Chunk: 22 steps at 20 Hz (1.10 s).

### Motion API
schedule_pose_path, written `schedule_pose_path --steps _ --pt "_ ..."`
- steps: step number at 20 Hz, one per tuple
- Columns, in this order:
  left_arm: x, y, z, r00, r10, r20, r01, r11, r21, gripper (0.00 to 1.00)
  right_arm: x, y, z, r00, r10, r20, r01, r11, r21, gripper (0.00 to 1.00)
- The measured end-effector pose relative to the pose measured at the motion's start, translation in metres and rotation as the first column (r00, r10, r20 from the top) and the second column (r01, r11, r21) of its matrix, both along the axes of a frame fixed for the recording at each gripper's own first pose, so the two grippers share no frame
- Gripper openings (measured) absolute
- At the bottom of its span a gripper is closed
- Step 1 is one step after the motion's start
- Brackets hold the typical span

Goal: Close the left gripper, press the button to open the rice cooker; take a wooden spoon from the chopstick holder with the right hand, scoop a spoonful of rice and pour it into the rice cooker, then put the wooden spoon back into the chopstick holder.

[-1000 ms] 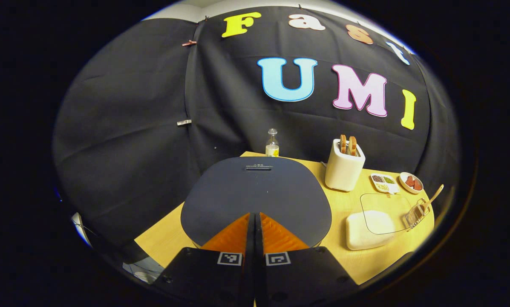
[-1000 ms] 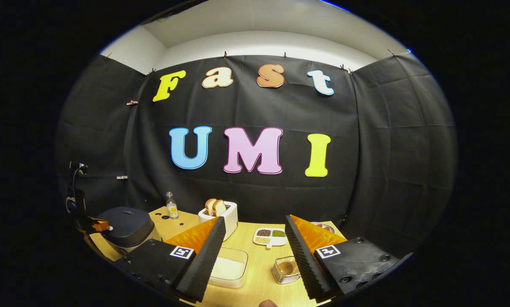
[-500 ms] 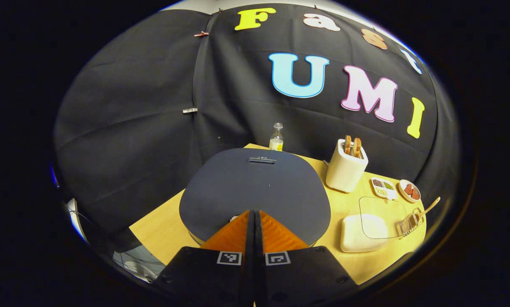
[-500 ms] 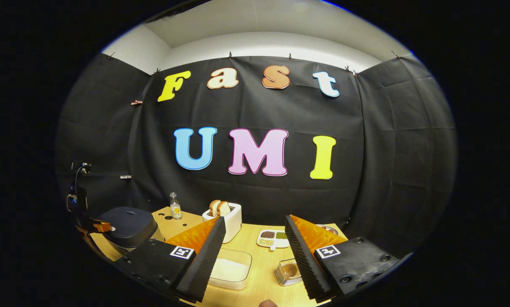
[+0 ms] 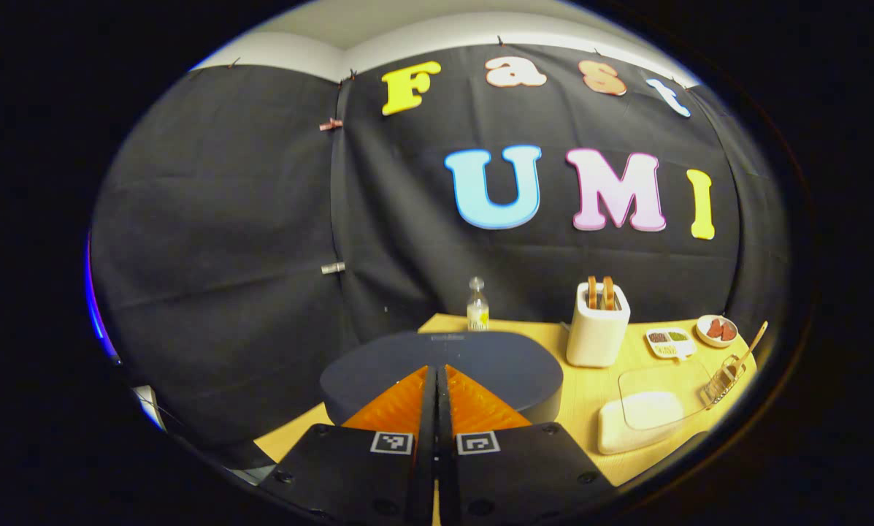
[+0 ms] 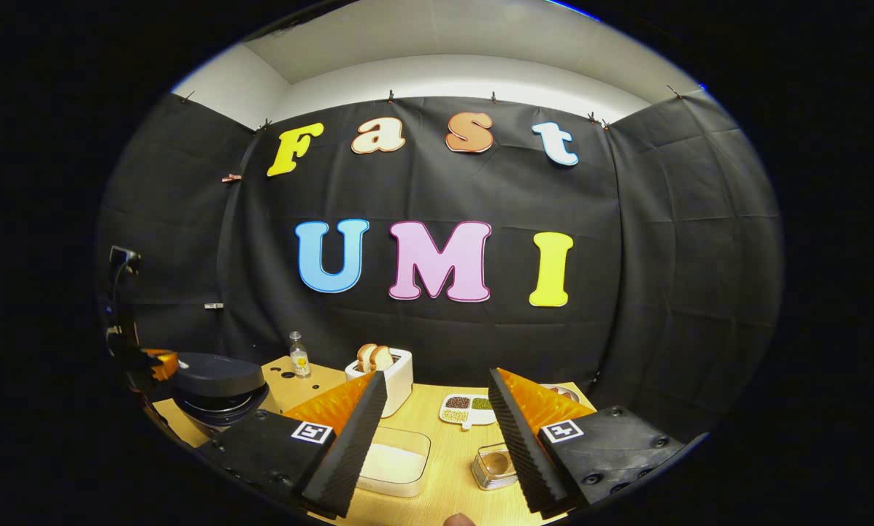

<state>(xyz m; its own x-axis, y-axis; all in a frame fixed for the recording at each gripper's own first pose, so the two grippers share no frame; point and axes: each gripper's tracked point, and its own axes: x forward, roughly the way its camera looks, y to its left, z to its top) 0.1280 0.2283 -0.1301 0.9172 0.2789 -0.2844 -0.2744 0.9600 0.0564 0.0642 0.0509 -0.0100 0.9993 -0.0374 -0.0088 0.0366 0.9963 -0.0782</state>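
So the left gripper (image 5: 437, 380) has its two orange fingers pressed flat together, nothing between them, tips right at the front edge of the rice cooker (image 5: 444, 369). From the right gripper view the cooker (image 6: 214, 383) sits at the far left end of the table (image 6: 437, 467) and its dark lid looks lifted a bit off the base, a gap showing under it. Can't make out the button itself; the fingers cover that spot.

The wooden spoon (image 5: 749, 342) stands in the chopstick holder (image 5: 721, 372), well to the right of the cooker, by the table's right edge. Its long axis is tilted, the upper end leaning up and away from the cooker. Which end sits down in the holder is too small to tell.

The right gripper (image 6: 437, 409) is spread wide and holding nothing, hanging over the rice container (image 6: 393, 464). That holder (image 6: 493, 467) peeks out between its fingers, partly cut off by the right finger.

Counts: one bottle (image 5: 477, 307) behind the cooker, one toaster (image 5: 597, 329) with two slices of bread, one divided dish (image 5: 669, 342) and one small round plate (image 5: 717, 330).
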Motion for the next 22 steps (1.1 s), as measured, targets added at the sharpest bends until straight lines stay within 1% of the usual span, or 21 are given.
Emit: schedule_pose_path --steps 4,6,8,10,13,16,18,19,20,21,22 --pt "0.006 -0.006 0.021 0.999 -0.010 0.049 0.007 0.999 0.052 0.10 0.002 -0.004 -0.001 1.000 -0.004 -0.003 0.004 1.000 0.011 0.88" --pt "0.005 -0.008 0.030 0.998 -0.012 0.068 0.006 0.997 0.081 0.15 0.003 -0.006 -0.002 1.000 -0.005 -0.004 0.005 1.000 0.009 0.88" --pt "0.001 -0.015 0.041 0.995 -0.020 0.095 0.011 0.996 0.090 0.30 0.003 -0.008 -0.003 1.000 -0.006 -0.010 0.006 1.000 0.012 0.88" --pt "0.000 -0.018 0.044 0.994 -0.023 0.111 0.012 0.995 0.095 0.48 0.004 -0.012 -0.006 1.000 -0.009 -0.015 0.009 1.000 0.014 0.88" --pt "0.000 -0.017 0.049 0.993 -0.010 0.121 -0.001 0.996 0.090 0.48 0.005 -0.019 -0.009 1.000 -0.017 -0.024 0.018 1.000 0.020 0.88" --pt "-0.004 -0.023 0.048 0.993 -0.012 0.118 0.002 0.996 0.085 0.52 0.007 -0.032 -0.019 0.998 -0.038 -0.043 0.039 0.999 0.025 0.88" --pt "-0.007 -0.025 0.049 0.993 -0.006 0.117 -0.003 0.997 0.081 0.59 0.008 -0.042 -0.027 0.997 -0.053 -0.059 0.054 0.998 0.022 0.88" --pt "-0.010 -0.027 0.049 0.993 -0.004 0.118 -0.005 0.997 0.076 0.68 0.008 -0.048 -0.031 0.995 -0.065 -0.069 0.066 0.998 0.022 0.88" --pt "-0.013 -0.028 0.048 0.994 0.000 0.114 -0.009 0.997 0.073 0.73 0.008 -0.054 -0.037 0.994 -0.072 -0.080 0.074 0.997 0.024 0.88" --pt "-0.015 -0.029 0.048 0.994 0.003 0.111 -0.011 0.997 0.070 0.88 0.008 -0.061 -0.042 0.992 -0.085 -0.091 0.087 0.996 0.024 0.88" --pt "-0.019 -0.031 0.048 0.994 0.004 0.110 -0.012 0.998 0.070 0.88 0.010 -0.070 -0.049 0.989 -0.100 -0.106 0.103 0.994 0.023 0.88"
